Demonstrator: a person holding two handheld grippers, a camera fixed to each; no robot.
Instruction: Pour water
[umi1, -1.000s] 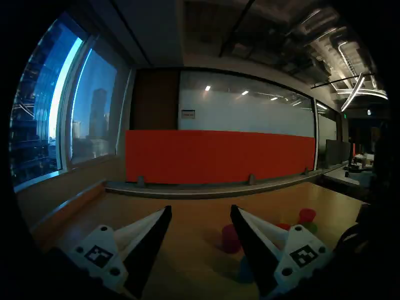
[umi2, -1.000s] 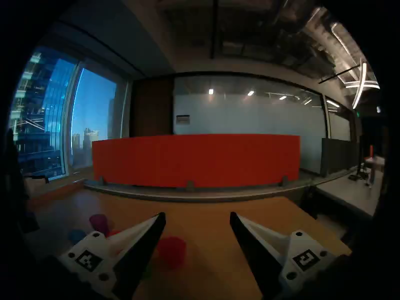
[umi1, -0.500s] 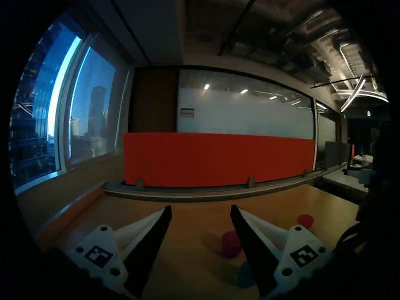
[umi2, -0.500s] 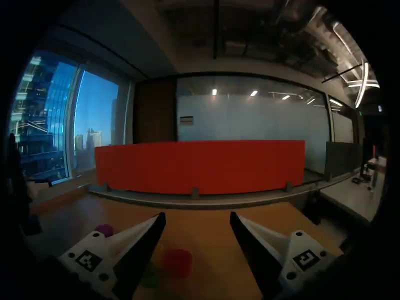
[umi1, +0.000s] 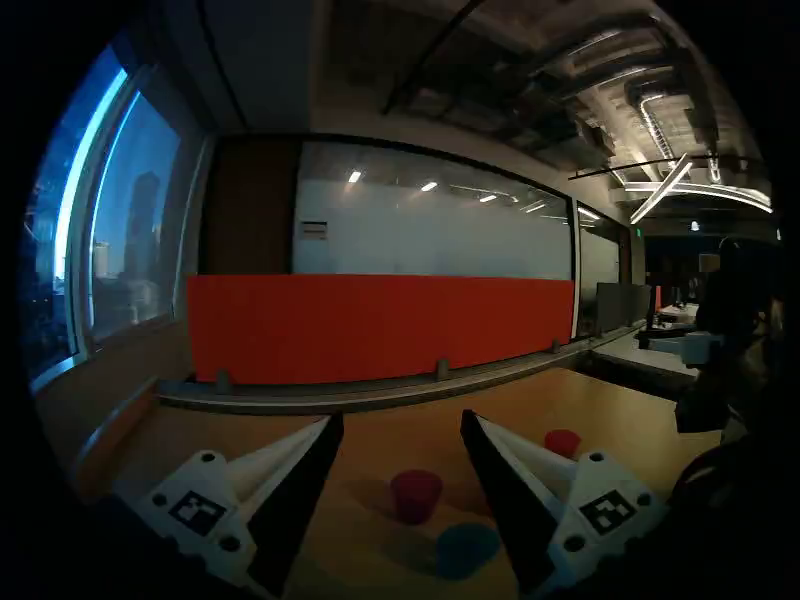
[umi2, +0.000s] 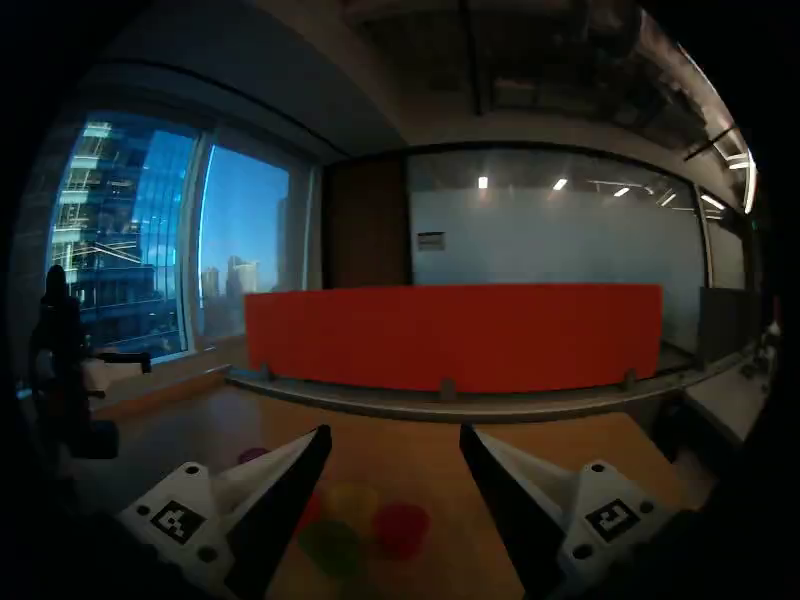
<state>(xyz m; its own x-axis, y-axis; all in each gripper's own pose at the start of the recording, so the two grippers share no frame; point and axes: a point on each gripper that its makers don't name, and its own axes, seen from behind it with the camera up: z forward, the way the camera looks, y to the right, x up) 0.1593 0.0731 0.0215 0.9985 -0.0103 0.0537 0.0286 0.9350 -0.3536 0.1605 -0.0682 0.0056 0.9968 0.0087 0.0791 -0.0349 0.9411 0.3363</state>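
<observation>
Both fingers of the left hand-held gripper (umi1: 400, 415) stand well apart with nothing held between them, seen in the left gripper view hanging above a wooden table (umi1: 620, 400). A red cup (umi1: 416, 496) stands upright on the table just beyond the gap between the fingers. A blue cup (umi1: 467, 548) sits nearer and slightly to its right, beside the right finger. A second red cup (umi1: 562, 443) stands farther off to the right, partly behind that finger. At the far edge of the table runs an orange-red partition (umi1: 380, 325), with a frosted glass wall (umi1: 430, 235) behind it and a window (umi1: 130, 250) at the left.

In the right gripper view, the right hand-held gripper (umi2: 395, 430) also has its fingers spread wide and empty over the table (umi2: 400, 460). Cups are grouped close together in the gap. The red cup (umi2: 401, 528) is on the right, a green cup (umi2: 332, 546) is to its left and nearest, and a yellow cup (umi2: 350, 497) stands just behind the green one. A purple cup (umi2: 252, 455) peeks out farther left, mostly hidden by the left finger. The partition (umi2: 450, 335) crosses the far side, and the window (umi2: 240, 260) shows tall buildings.
</observation>
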